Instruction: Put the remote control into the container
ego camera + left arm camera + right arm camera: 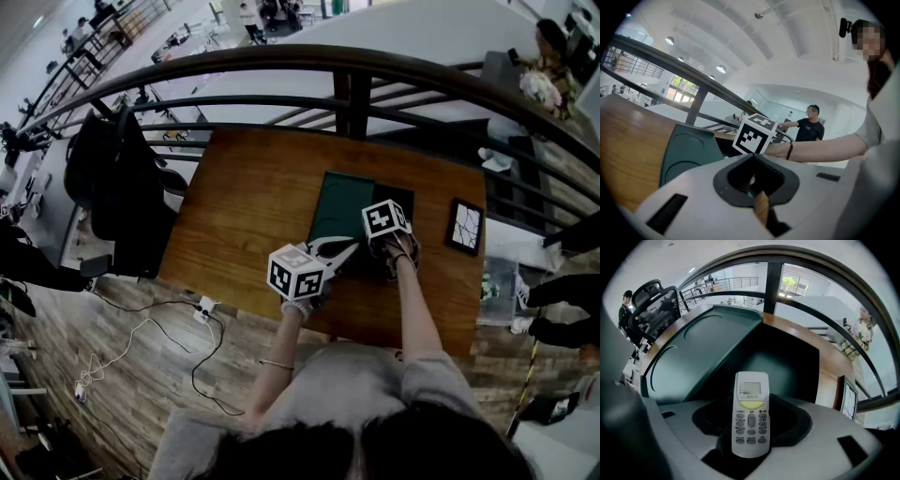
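A white remote control (751, 413) with a small screen and grey buttons stands upright between the jaws of my right gripper (751, 423), which is shut on it. It points at the dark inside (787, 366) of the green container, whose lid (708, 343) stands open to the left. In the head view the container (339, 208) lies mid-table, with the right gripper's marker cube (385, 221) at its near right corner. My left gripper (339, 250) reaches the lid's near edge. Its jaws (754, 180) are closed, and a sliver of green shows between them.
A dark framed panel (465, 226) lies on the wooden table (244, 206) to the right of the container. A black railing (352, 94) runs along the far edge. An office chair draped in black (117, 178) stands left, with cables (202, 309) on the floor.
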`<action>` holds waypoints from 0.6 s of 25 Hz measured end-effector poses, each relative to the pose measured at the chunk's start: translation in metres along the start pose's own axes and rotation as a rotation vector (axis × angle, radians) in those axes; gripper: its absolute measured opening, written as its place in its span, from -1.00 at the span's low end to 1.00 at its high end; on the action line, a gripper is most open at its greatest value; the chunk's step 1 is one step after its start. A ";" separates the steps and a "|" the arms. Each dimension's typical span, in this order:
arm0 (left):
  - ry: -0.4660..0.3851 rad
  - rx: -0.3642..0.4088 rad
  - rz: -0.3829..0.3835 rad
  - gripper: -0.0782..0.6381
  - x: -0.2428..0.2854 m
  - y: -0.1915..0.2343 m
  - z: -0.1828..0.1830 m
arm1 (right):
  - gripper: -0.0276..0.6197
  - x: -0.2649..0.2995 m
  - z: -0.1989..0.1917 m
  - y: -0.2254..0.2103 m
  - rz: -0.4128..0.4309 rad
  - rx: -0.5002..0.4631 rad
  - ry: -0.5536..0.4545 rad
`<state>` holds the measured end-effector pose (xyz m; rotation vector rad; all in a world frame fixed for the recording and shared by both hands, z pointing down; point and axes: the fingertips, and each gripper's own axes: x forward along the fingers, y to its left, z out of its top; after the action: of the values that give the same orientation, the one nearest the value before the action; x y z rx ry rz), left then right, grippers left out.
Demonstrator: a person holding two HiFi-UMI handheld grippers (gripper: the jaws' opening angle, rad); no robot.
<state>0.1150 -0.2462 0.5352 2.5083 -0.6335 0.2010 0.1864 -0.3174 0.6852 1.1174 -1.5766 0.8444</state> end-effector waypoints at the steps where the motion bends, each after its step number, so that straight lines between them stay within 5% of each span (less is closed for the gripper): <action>1: 0.000 -0.001 0.000 -0.77 0.000 0.000 0.000 | -0.15 0.000 0.000 0.000 -0.004 0.003 0.001; 15: 0.002 0.001 -0.005 -0.77 -0.002 -0.001 -0.002 | -0.14 -0.013 0.011 -0.005 -0.007 0.058 -0.122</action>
<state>0.1142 -0.2433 0.5362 2.5101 -0.6265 0.2021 0.1888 -0.3257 0.6700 1.2347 -1.6561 0.8358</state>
